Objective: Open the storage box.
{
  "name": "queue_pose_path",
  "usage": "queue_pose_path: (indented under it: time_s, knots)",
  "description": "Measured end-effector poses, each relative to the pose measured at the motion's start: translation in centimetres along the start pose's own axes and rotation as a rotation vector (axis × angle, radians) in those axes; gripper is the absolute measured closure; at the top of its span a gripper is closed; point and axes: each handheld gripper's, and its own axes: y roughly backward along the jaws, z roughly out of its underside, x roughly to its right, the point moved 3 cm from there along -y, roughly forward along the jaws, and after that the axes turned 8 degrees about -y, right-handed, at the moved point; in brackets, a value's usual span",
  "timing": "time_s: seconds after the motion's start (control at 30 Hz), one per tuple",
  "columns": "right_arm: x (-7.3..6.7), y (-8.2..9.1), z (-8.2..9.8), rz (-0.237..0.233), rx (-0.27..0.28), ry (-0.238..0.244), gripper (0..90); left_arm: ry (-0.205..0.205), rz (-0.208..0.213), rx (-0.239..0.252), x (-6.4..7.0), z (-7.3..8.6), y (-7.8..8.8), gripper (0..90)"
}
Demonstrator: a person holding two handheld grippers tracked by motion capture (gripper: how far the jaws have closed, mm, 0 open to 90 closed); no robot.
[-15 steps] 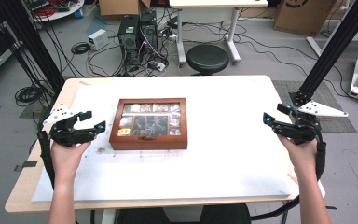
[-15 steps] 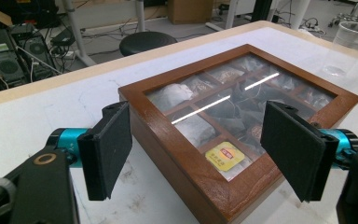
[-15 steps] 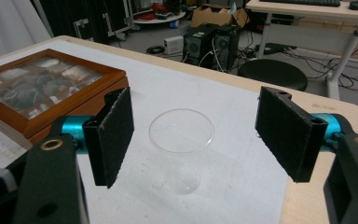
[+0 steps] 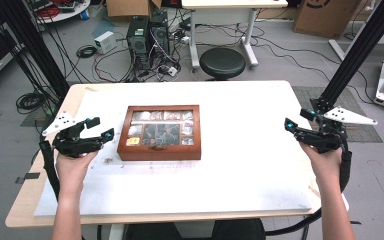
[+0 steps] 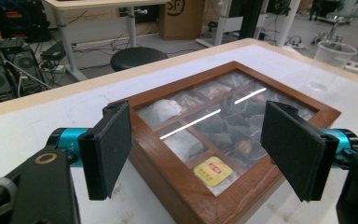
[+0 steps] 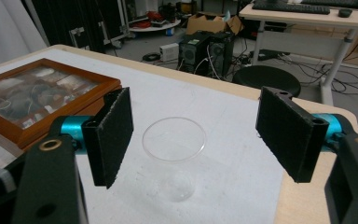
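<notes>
A closed wooden box [image 4: 160, 132] with a glass lid lies in the middle of the white table top; packets fill its compartments, among them a yellow one [image 5: 213, 170]. My left gripper [image 4: 101, 128] hovers just left of the box, open, its jaws framing the box's near corner [image 5: 200, 196] with nothing between the pads. My right gripper [image 4: 298, 119] is at the table's right edge, open and empty. In the right gripper view a clear plastic cup [image 6: 173, 156] stands upright on the table ahead of the open jaws [image 6: 196, 98], with the box [image 6: 37, 100] farther left.
The table's wooden edge [image 4: 25, 210] shows around the white sheet. A black stool [image 4: 222, 62], computer towers [image 4: 147, 35] and loose cables stand on the floor behind the table. A black frame post [image 4: 352, 55] rises at the back right.
</notes>
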Motion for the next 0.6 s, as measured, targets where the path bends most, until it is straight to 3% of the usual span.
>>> queue_pose_path:
  time_s: [0.07, 0.2, 0.27, 0.43, 0.6]
  knots:
    - [0.1, 0.0, 0.0, 0.003, 0.002, -0.006, 27.8, 0.009, -0.004, -0.018, -0.1, 0.2, 0.0, 25.0]
    - [0.0, 0.0, -0.2, 0.002, 0.008, -0.003, 27.9, -0.025, -0.033, -0.024, -0.1, 0.8, -0.1, 22.2]
    - [0.0, 0.1, -0.2, 0.004, 0.011, 0.002, 27.9, -0.01, 0.01, -0.022, -0.2, 1.2, -0.3, 21.6]
    - [0.1, 0.0, -0.2, 0.013, 0.012, -0.001, 27.9, -0.058, 0.048, -0.06, 0.3, 1.7, -0.7, 21.6]
    - [-0.1, -0.2, -0.4, 0.014, 0.015, -0.004, 27.9, -0.053, 0.079, -0.103, 0.6, 2.5, -1.1, 21.6]
